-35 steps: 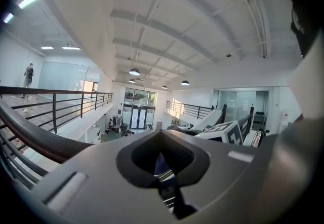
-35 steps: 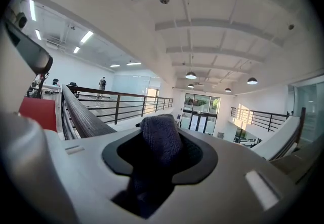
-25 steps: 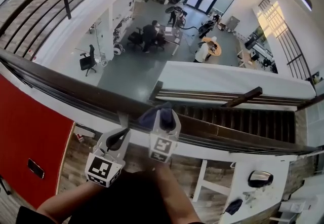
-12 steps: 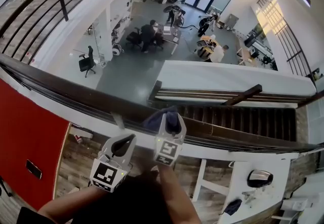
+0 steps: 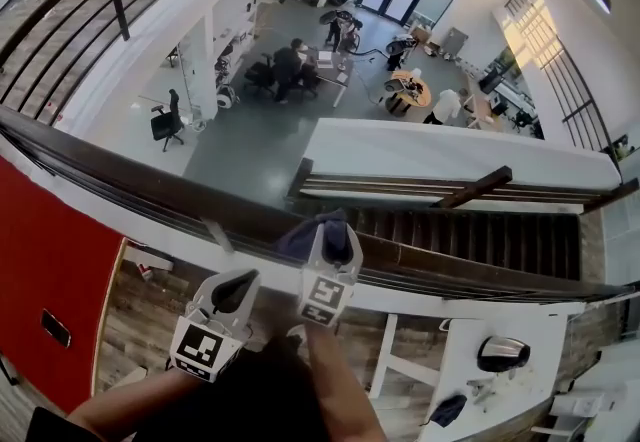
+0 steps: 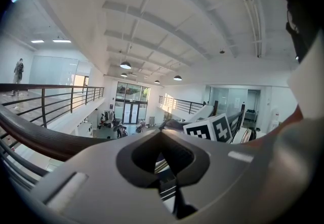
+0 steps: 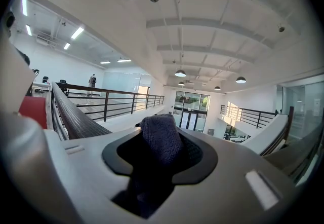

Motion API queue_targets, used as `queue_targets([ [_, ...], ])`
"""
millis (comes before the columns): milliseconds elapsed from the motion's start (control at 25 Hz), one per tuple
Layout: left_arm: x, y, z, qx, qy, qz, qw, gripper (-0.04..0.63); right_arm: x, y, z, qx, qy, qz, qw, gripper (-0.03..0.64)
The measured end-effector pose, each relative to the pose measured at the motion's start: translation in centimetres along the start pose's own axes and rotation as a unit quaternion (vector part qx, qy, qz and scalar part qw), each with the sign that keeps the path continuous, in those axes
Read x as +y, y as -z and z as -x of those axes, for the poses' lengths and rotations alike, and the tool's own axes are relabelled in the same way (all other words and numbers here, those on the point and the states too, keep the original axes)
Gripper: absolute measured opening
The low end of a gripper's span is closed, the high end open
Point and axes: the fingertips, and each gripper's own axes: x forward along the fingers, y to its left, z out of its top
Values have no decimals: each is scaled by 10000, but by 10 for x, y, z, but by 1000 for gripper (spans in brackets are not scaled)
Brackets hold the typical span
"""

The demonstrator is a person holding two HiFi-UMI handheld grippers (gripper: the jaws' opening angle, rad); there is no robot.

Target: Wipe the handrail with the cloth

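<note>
A dark brown handrail [image 5: 130,180] crosses the head view from the left edge down to the right. My right gripper [image 5: 327,240] is shut on a dark blue cloth [image 5: 312,228], which rests on top of the rail at the view's middle. In the right gripper view the cloth [image 7: 158,147] bulges out between the shut jaws of the right gripper [image 7: 163,134], with the handrail [image 7: 76,116] running off to the left. My left gripper [image 5: 236,282] hangs just short of the rail, left of the right one. In its own view the left gripper [image 6: 162,134] is shut and holds nothing, and the handrail [image 6: 35,137] runs along on the left.
Thin metal bars [image 5: 120,205] run under the rail. Beyond it is a drop to an office floor [image 5: 260,130] with desks and people. A staircase [image 5: 470,230] with its own rail lies at the right, a red wall [image 5: 50,270] at the left, a white table [image 5: 480,370] at bottom right.
The right gripper and cloth have slid a little to the right along the rail, past the bracket under it. The left gripper has stayed beside it. People below have walked on.
</note>
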Motion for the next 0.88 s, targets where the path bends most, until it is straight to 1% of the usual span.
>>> queue_targets([
  [200, -14, 10, -4, 109, 60, 68, 9999, -2, -7, 8, 5, 46, -8, 7, 10000, 155],
  [400, -27, 11, -10, 86, 118, 54, 9999, -2, -19, 11, 8, 51, 17, 23, 10000, 155],
  [640, -40, 9, -20, 61, 194, -7, 9998, -2, -40, 12, 9, 47, 155, -26, 9999, 155],
  [880, -47, 9, -26, 49, 237, -56, 9997, -2, -52, 17, 13, 38, 213, -39, 9998, 155],
])
